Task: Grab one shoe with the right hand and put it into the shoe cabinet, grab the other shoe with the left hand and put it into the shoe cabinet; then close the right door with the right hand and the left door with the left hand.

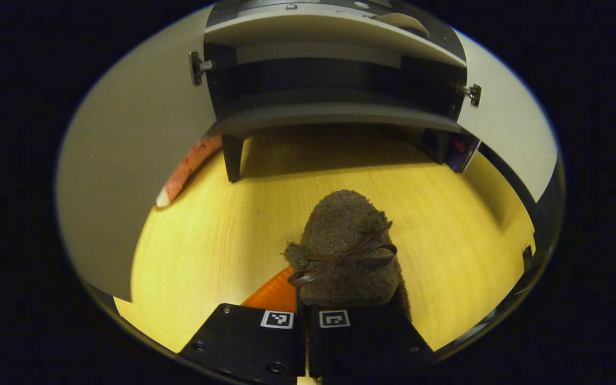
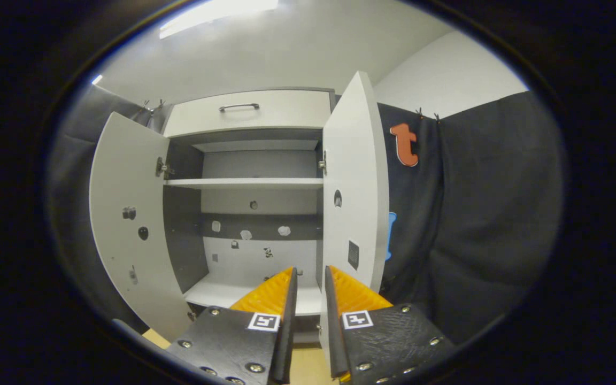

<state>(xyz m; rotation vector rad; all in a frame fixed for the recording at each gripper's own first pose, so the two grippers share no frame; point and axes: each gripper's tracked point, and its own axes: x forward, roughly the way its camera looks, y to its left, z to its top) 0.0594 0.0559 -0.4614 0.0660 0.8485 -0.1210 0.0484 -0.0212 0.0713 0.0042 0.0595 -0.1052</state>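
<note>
Dim, sharp fisheye frames, edges bowed; a ceiling light [image 2: 217,13] perhaps glares overhead.

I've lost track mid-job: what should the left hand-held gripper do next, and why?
Probably carry the fuzzy brown shoe forward into the shoe cabinet. The left hand-held gripper appears shut on its heel, both doors stand open, and the other shoe already rests on a shelf.

Between your left jaws sits a shoe [image 1: 348,246] of rough, fuzzy fleece, tied with a thin, smooth bow [image 1: 340,259] that looks like leather. Beneath it the floor [image 1: 222,235] looks like pale wood laminate, smooth and slightly glossy. Ahead of your right jaws the cabinet [image 2: 257,184] has matt, smooth panels and a shiny metal handle [image 2: 239,107].
</note>
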